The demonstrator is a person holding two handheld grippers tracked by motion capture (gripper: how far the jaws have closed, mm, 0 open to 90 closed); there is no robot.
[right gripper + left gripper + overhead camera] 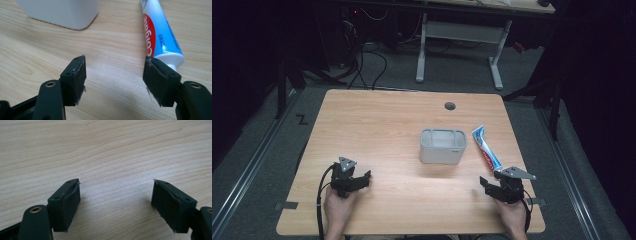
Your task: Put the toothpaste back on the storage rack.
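Blue-and-white toothpaste tube (pixel 486 147) lies flat on the counter (pixel 377 125), right of the grey container (pixel 442 145), its long axis running far-left to near-right, white cap nearest the right tongs (pixel 498 188). It sits just beyond them, so that hand is likely better placed. Both right and left tongs (pixel 353 180) rest on the counter, gaping and empty.

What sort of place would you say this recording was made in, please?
Probably a lab or workshop set up for recording, not a home: a bare wooden table holding just a toothpaste tube and a grey container, cables on the grey floor, and another desk frame behind in the dark.
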